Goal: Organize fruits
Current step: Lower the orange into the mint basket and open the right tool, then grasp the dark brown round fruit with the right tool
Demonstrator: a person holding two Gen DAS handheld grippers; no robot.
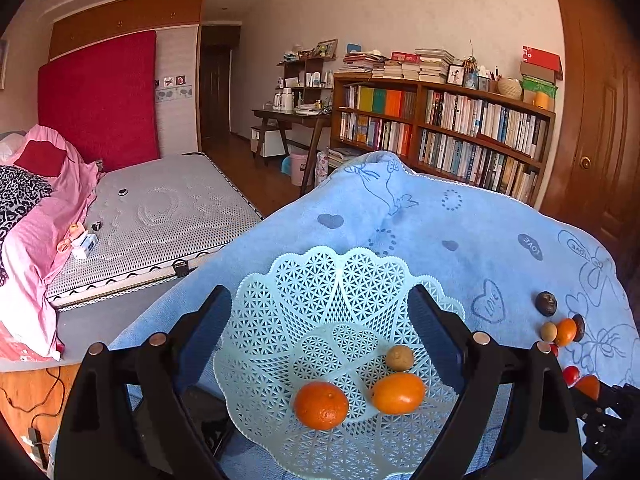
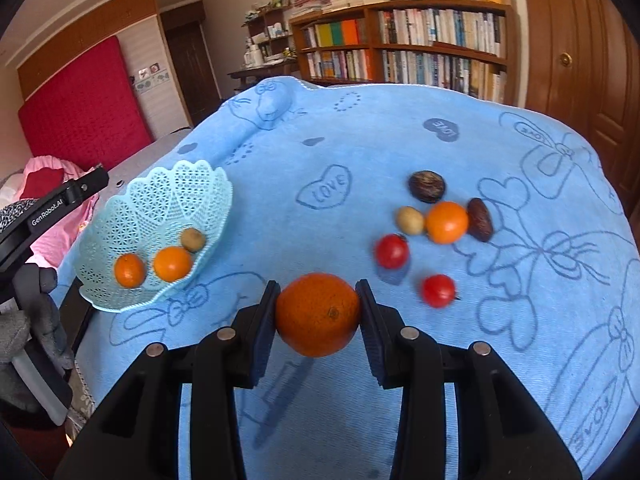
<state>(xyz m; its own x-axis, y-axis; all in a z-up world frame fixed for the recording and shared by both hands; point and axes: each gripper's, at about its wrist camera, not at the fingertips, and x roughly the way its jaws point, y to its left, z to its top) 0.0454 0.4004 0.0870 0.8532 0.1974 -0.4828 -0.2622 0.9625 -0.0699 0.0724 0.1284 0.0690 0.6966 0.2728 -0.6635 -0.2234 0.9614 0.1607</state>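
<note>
Above the pale-blue printed towel (image 2: 360, 152) that covers the bench, the right gripper (image 2: 318, 312) clenches a large round orange (image 2: 318, 314) between its two dark pads, lifted clear of the cloth, to judge by the shadow beneath it. Its destination, the light-green lattice plastic fruit basket (image 2: 188, 184), lies ahead and to the left of that gripper in the right wrist view, tilted, with its open side turned toward the fruit pile. Three pieces already sit inside: two small oranges and one small tan-brown fruit. The left gripper (image 1: 320, 304) hangs released, its fingers spread wide to either side of the basket, the near rim (image 1: 256, 420) low between them; whether they touch the plastic cannot be told.

On the orange's far right, the unsorted fruits cluster together: two red cherry tomatoes (image 2: 392, 251), a small orange (image 2: 447, 222), a tan oval fruit (image 2: 409, 220) touching it, and two dark brown ones (image 2: 426, 186) beside it.

Judged from this, the carry runs leftward and slightly forward, and the right hand is the one to make it, the left being already posted at the basket.
</note>
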